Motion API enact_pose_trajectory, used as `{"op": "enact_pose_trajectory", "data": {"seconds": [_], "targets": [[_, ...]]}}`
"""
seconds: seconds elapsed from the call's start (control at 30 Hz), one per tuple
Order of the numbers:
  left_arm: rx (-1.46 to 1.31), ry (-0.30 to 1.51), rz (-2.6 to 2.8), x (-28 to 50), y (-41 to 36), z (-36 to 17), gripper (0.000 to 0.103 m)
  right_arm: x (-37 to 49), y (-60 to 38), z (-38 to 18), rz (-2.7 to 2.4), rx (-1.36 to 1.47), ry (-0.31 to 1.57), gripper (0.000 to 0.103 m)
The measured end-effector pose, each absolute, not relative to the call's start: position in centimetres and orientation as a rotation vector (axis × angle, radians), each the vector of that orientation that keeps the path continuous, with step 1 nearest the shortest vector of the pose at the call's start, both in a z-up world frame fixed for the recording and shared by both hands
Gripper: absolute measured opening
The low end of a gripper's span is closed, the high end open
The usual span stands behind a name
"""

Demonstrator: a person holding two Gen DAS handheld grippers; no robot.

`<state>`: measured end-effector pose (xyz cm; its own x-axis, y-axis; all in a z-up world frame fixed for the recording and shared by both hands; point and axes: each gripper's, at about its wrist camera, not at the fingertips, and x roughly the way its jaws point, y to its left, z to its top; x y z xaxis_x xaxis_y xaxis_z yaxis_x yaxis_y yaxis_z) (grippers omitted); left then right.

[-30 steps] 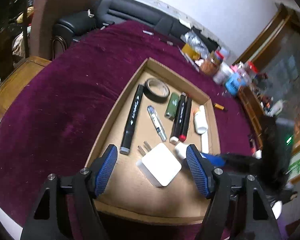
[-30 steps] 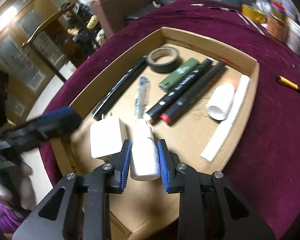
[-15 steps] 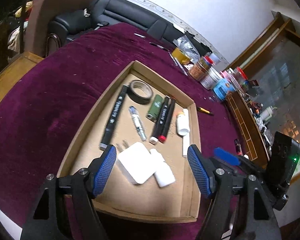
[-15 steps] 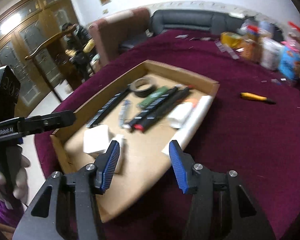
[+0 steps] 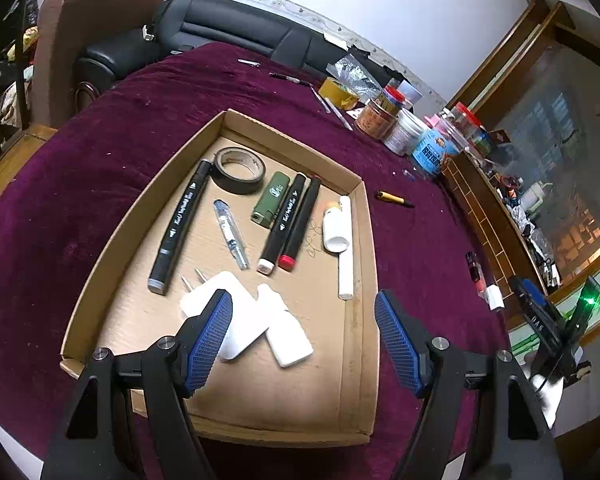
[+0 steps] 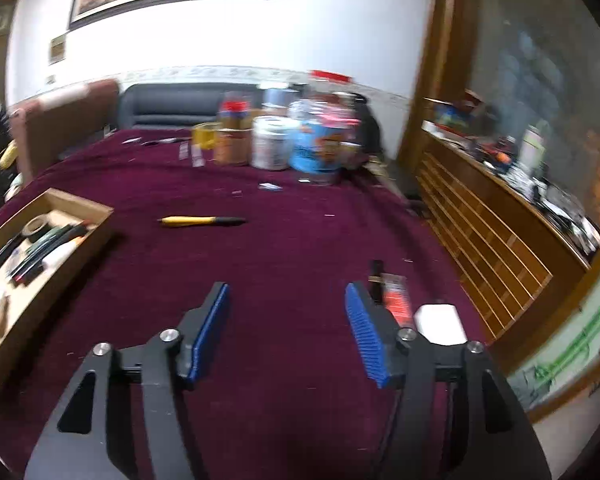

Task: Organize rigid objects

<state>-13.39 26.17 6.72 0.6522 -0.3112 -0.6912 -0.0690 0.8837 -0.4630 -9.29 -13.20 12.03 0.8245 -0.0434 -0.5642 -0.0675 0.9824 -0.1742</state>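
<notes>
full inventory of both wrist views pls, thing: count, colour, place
cardboard tray: 1, brown, on the purple tablecloth
markers: 3, black, in tray
tape roll: 1, black, tray far end
lighter: 1, green, in tray
clear pen: 1, in tray
charger plug: 1, white, tray near end
white bottles: 2, in tray
white stick: 1, tray right wall
yellow pen: 1, on cloth
jars: several, far edge
left gripper: open, empty
right gripper: opening, empty

Bench [image 6: 300,248]: open maroon cloth mid-surface, one yellow pen [image 6: 202,221] lying across it; jars [image 6: 284,144] crowd far edge; cardboard tray [image 5: 364,240] nearly full, near end bare.
</notes>
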Motion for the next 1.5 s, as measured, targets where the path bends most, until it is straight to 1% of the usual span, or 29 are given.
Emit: {"op": "enact_pose_trajectory", "data": {"seconds": [0.67,0.97,1.1,1.3,1.33,1.37,1.4,1.5], "targets": [[-0.375,0.913,-0.133,-11.4,20.6,7.7,0.068,-3.7,-22.9,9.7,-0.155,-0.159,0.68,0.06],[-0.345,0.944,-0.145,-10.8,18.9,7.4,0.068,2.2,-29.9,7.6,-0.1,0.122,0.88,0.06],[-0.344,0.94,-0.164,-11.1,18.6,7.4,0.068,5.1,-30.3,6.0,-0.1,0.154,1.009,0.06],[-0.346,0.931,-0.174,-11.7,18.9,7.7,0.068,6.8,-27.4,4.6,-0.034,0.1,1.095,0.06],[-0.35,0.929,-0.179,-11.8,18.9,7.7,0.068,7.1,-26.6,3.9,-0.023,0.09,1.135,0.058],[-0.351,0.926,-0.188,-12.0,18.9,7.8,0.068,7.0,-26.0,3.8,-0.048,0.052,1.124,0.057],[-0.348,0.922,-0.196,-12.2,18.8,7.8,0.068,6.8,-25.4,3.9,-0.054,0.031,1.12,0.045],[-0.329,0.916,-0.208,-12.5,18.6,7.9,0.068,5.6,-23.1,4.1,0.035,0.031,1.123,0.044]]}}
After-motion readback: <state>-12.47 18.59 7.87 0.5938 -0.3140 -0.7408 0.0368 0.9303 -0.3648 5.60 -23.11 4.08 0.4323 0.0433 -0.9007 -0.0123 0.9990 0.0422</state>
